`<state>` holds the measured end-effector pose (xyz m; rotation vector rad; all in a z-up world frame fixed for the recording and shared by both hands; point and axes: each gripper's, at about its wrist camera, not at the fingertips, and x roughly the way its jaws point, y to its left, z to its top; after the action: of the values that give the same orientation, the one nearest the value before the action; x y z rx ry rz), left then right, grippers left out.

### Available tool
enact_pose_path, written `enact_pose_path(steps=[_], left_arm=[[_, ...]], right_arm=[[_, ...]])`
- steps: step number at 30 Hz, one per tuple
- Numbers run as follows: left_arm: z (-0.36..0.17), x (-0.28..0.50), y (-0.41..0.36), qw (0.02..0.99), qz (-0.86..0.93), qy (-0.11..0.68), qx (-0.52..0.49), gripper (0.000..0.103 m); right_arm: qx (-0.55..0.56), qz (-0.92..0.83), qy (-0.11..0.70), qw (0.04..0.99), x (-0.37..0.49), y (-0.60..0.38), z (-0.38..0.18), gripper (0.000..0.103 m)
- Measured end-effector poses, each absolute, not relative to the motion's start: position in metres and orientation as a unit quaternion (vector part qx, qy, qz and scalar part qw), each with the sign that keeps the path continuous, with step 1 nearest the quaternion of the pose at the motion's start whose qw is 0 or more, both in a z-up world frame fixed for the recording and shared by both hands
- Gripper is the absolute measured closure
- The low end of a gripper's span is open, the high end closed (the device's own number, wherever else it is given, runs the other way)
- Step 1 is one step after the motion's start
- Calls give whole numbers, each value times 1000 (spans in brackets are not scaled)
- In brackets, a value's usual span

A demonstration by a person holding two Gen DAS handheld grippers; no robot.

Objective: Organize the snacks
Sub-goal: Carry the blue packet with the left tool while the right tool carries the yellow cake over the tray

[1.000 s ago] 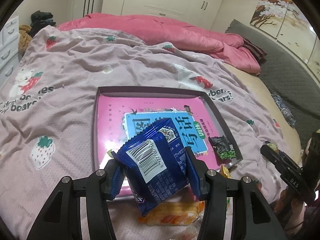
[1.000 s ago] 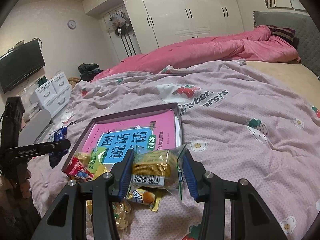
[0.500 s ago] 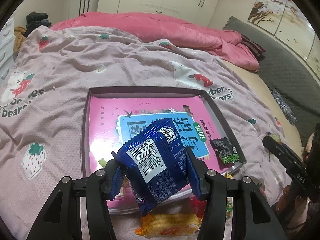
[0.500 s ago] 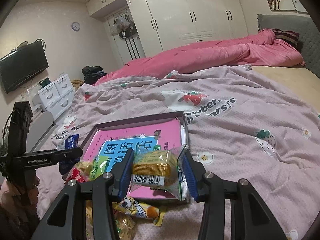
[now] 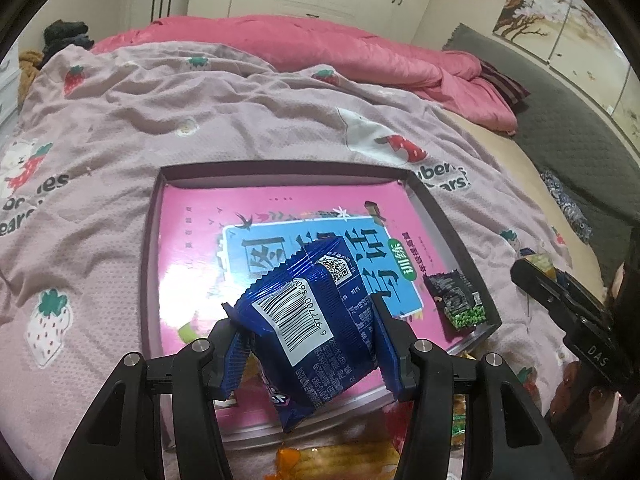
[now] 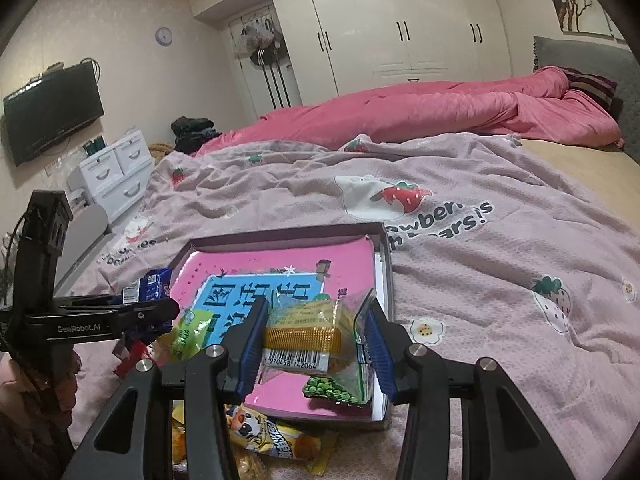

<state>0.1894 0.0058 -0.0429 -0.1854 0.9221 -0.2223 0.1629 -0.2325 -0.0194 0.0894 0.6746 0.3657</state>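
- My left gripper [image 5: 310, 350] is clamped on a blue snack packet [image 5: 316, 320], barcode side up, and my right gripper [image 6: 314, 346] is clamped on a clear-wrapped yellow biscuit pack [image 6: 310, 334]. Both packs hang above the near edge of the tray [image 5: 460, 236].
- Just below my jaws, loose snacks lie on the bedspread [image 6: 500, 280] outside the tray: a yellow cartoon pack [image 6: 276, 438] and an orange packet [image 5: 340, 460], so I judge the sorting barely begun.
- In the tray, only a small dark packet with green peas [image 5: 460, 300] lies at the near right corner, on a pink book [image 5: 192, 248] lining the tray floor.
- The blue packet is crinkled foil, puffed and sealed; the biscuit pack is stiff and looks intact.
- Beyond, the rumpled strawberry bedspread runs to a pink quilt [image 6: 440, 108].
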Motion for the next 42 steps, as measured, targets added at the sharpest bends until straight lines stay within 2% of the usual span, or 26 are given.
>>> enact_pose_path(steps=[13, 42], left_arm=[[-65, 190, -7, 871, -130, 467, -75, 47], [-82, 190, -19, 861, -135, 487, -46, 47]], right_arm=[[10, 192, 370, 909, 170, -211, -47, 56], [-36, 226, 396, 889, 169, -181, -68, 56]])
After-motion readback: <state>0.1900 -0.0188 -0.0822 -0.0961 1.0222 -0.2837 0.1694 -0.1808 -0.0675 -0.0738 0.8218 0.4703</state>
